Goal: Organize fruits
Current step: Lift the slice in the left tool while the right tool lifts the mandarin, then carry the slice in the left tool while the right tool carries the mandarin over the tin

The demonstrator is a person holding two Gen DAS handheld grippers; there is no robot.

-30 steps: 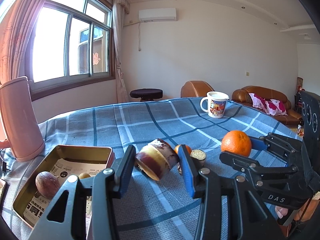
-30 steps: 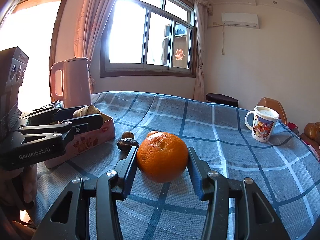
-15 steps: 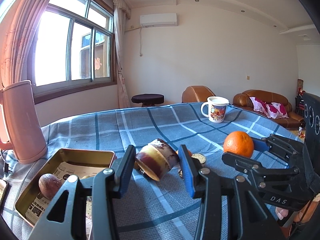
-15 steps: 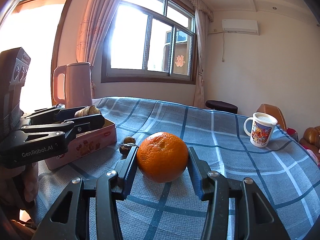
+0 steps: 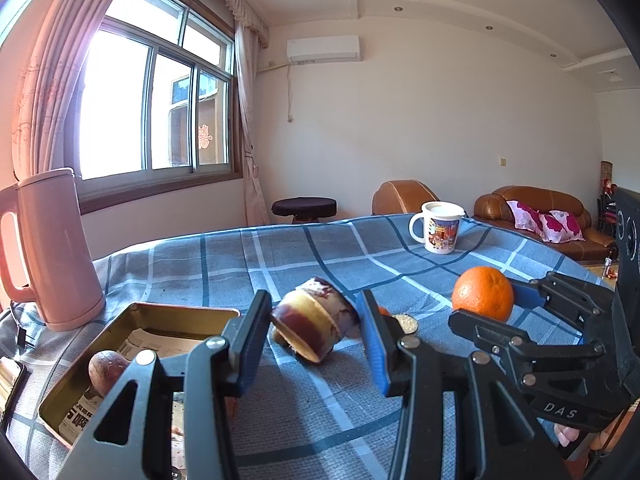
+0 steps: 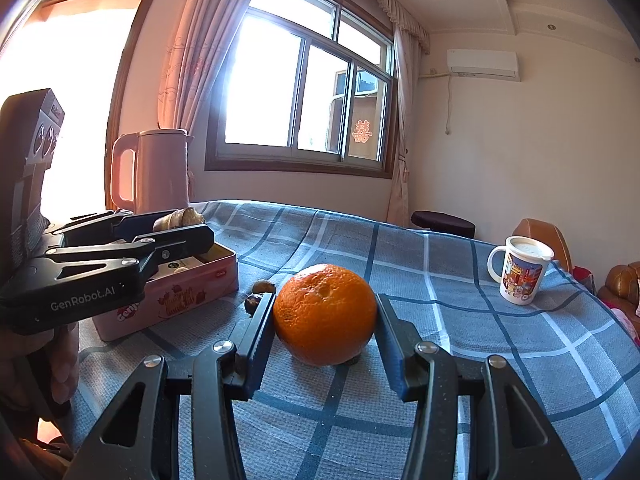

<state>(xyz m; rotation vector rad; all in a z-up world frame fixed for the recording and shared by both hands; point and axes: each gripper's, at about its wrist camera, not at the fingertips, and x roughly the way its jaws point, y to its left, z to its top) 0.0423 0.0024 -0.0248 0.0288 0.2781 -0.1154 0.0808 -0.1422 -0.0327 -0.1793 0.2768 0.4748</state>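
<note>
My left gripper (image 5: 316, 322) is shut on a cut piece of fruit (image 5: 312, 324) with purple skin and pale yellow flesh, held just right of the open gold tin (image 5: 180, 316). A brownish round fruit (image 5: 107, 372) lies inside the tin on printed paper. My right gripper (image 6: 326, 320) is shut on a whole orange (image 6: 326, 312) above the blue checked cloth. In the left wrist view the right gripper (image 5: 486, 304) with the orange (image 5: 482, 294) is at the right. In the right wrist view the left gripper (image 6: 180, 226) hangs over the pink tin (image 6: 192, 292).
A pink kettle (image 5: 52, 248) stands behind the tin at the left. A printed white mug (image 6: 520, 270) sits at the far right of the table (image 5: 280, 256). Two small dark fruits (image 6: 260, 296) lie on the cloth beside the tin. Sofas and a stool are beyond the table.
Both grippers keep their hold on the same fruit. The table and its objects sit slightly lower in both views than before; nothing was let go or picked up.
</note>
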